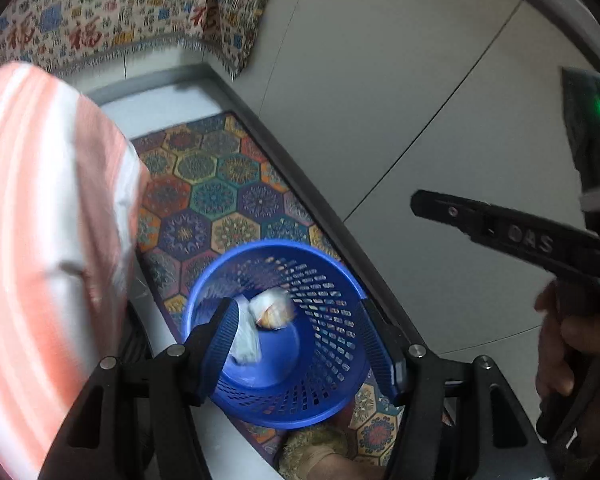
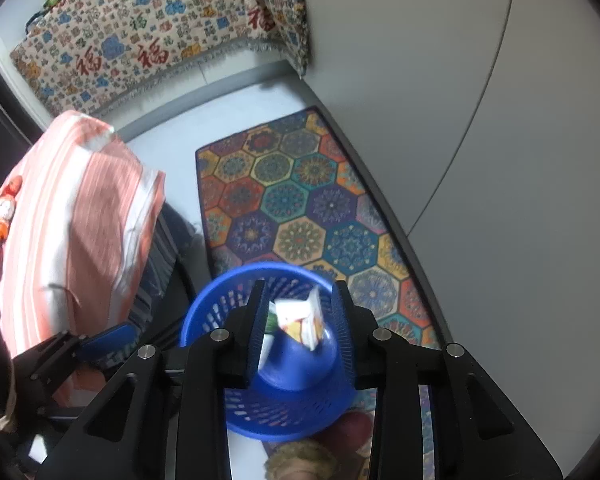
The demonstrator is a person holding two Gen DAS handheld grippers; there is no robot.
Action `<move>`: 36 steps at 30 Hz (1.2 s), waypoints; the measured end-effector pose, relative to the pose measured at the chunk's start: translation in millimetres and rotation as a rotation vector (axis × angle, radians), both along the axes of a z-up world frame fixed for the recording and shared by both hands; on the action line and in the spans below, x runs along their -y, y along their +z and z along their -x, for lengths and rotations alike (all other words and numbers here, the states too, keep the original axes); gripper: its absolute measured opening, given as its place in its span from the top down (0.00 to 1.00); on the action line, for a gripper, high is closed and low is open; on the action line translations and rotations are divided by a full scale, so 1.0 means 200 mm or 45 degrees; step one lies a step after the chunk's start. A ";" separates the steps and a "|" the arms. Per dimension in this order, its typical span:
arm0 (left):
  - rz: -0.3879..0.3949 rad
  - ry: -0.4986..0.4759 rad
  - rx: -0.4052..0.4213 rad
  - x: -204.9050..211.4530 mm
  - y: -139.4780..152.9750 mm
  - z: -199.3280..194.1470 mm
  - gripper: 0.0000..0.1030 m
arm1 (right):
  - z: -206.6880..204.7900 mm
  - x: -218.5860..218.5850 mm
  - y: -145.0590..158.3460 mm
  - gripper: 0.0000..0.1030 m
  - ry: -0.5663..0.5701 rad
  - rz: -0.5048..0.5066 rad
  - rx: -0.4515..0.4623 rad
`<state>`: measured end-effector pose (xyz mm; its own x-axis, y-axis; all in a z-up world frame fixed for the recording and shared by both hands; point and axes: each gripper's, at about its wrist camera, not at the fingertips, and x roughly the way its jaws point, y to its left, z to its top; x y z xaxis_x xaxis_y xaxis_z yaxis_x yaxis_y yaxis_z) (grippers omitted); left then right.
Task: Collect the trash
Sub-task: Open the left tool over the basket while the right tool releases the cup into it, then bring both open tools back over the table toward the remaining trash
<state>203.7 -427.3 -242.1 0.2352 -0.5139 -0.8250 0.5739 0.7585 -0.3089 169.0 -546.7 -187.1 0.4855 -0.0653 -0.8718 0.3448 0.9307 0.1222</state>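
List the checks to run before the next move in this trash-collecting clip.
1. Left gripper empty, jaws open: ok.
2. Right gripper jaws apart, not pinching the wrapper: ok.
3. Wrapper and white tissue inside the blue basket: ok.
4. Basket upright on the patterned rug: ok.
5. Wrapper settled on the basket bottom: cannot tell, it is blurred.
6. More trash left to collect: cannot tell; none shows on the visible floor.

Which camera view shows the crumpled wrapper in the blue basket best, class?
The right wrist view: the crumpled wrapper shows sharply between the right gripper fingers, over the blue basket. The left wrist view shows it blurred in the basket.
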 end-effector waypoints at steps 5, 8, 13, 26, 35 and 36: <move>-0.004 -0.014 0.131 -0.16 0.18 0.12 0.40 | 0.00 -0.06 0.11 0.46 -0.003 0.049 0.131; -0.029 0.027 0.192 -0.34 0.25 0.20 0.39 | 0.00 -0.15 0.19 0.40 0.014 0.083 0.219; -0.129 0.161 0.259 -0.70 0.28 0.28 0.39 | -0.06 -0.41 0.24 0.38 0.153 0.129 0.283; -0.328 0.634 0.265 -1.72 0.25 0.26 0.39 | -0.04 -1.61 0.13 0.26 0.871 0.070 0.302; -0.340 0.669 0.277 -1.98 0.23 0.16 0.19 | -0.14 -1.85 -0.01 0.07 0.859 0.080 0.196; -0.355 0.665 0.276 -1.98 0.23 0.14 0.15 | -0.15 -1.86 -0.01 0.04 0.844 0.084 0.196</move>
